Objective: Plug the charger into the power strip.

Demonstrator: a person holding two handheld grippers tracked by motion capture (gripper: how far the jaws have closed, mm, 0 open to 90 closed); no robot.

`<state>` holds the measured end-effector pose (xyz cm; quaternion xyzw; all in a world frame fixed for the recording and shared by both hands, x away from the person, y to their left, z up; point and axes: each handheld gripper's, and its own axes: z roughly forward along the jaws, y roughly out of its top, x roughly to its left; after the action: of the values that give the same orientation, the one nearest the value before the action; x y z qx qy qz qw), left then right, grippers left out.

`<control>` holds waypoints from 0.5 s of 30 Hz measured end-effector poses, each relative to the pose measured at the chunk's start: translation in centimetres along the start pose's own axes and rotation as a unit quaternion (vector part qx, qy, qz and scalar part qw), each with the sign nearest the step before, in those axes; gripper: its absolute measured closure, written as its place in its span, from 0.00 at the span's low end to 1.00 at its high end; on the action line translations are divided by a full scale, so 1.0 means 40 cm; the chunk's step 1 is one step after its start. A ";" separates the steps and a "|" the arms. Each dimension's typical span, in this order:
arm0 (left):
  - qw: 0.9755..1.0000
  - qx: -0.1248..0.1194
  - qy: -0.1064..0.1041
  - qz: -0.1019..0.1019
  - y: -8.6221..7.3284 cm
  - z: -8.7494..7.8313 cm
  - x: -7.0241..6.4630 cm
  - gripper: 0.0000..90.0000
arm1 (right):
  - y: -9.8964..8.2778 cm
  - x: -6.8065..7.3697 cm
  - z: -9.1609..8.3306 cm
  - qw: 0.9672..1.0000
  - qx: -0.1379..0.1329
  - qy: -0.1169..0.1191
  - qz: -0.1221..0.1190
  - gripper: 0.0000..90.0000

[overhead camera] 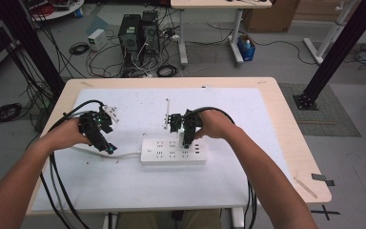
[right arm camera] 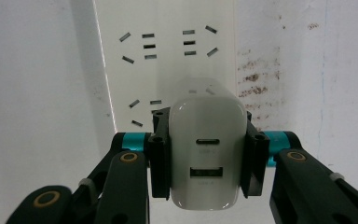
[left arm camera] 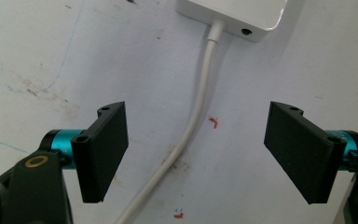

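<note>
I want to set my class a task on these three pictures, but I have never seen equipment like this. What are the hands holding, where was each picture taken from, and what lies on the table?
A person holds a hand-operated two-jaw gripper in each hand; there is no robot arm. The high view looks down on the table from above the person. The other two pictures come from cameras riding on the grippers. On the table lies a white power strip with its white cord. The left gripper is open, its jaws on either side of the cord without touching it. The right gripper is shut on a white USB charger, held above the strip's sockets.

Lab: floor cables point(overhead camera: 100, 57), computer towers point(overhead camera: 138, 33).
</note>
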<state>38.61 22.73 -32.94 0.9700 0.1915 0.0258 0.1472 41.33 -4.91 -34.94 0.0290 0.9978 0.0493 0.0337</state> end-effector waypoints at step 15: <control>1.000 -0.001 -0.006 0.000 -0.003 0.014 0.001 0.24 | 0.031 0.006 0.036 0.998 0.042 -0.005 -0.048 0.70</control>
<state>38.67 22.71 -33.53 0.9700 0.1902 0.0207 0.1497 41.24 -3.52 -36.25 -0.0170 0.9990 0.0054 0.0401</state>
